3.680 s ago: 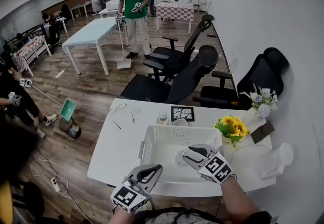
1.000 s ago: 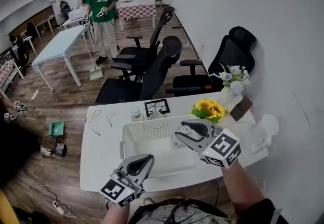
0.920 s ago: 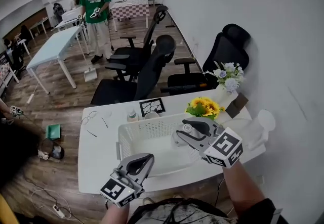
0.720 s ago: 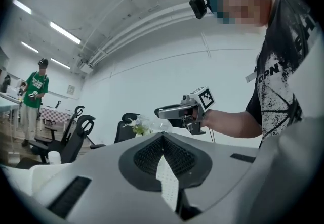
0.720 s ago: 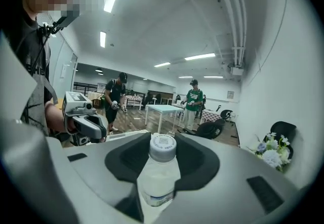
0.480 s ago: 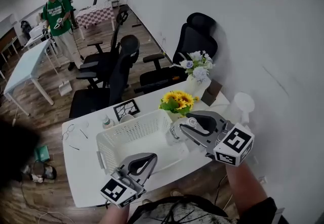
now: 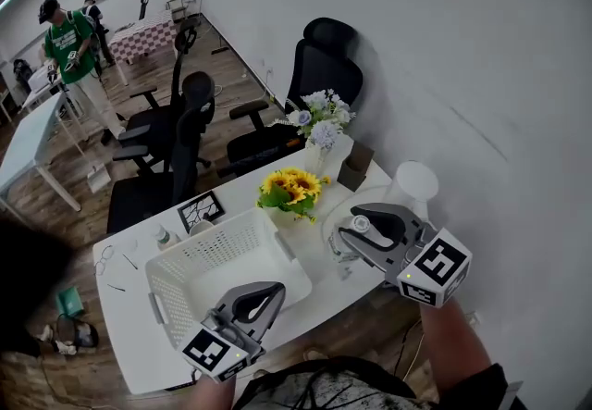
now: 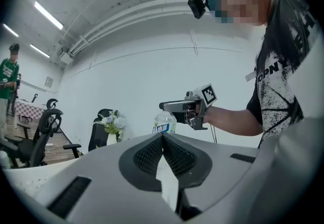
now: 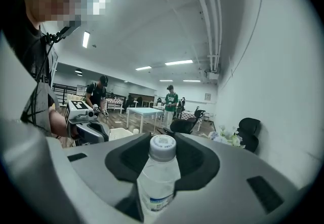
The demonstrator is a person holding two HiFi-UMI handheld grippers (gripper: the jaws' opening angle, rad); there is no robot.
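My right gripper (image 7: 363, 225) clamps one clear plastic bottle (image 9: 158, 177), ribbed white cap, just right of the single white lattice basket (image 7: 222, 240); my left gripper (image 7: 264, 295), jaws pressed together, hangs over its near rim.

The bottle (image 9: 158, 177) is clear, glossy plastic with a ribbed white cap, the right gripper (image 9: 162, 153) and left gripper (image 8: 163, 153) are smooth matt grey plastic with dark, fine-textured pads (image 8: 147, 154), the basket (image 7: 176, 274) is white latticed plastic, the desk (image 7: 129, 343) smooth white, and the floor (image 7: 55, 167) wood.
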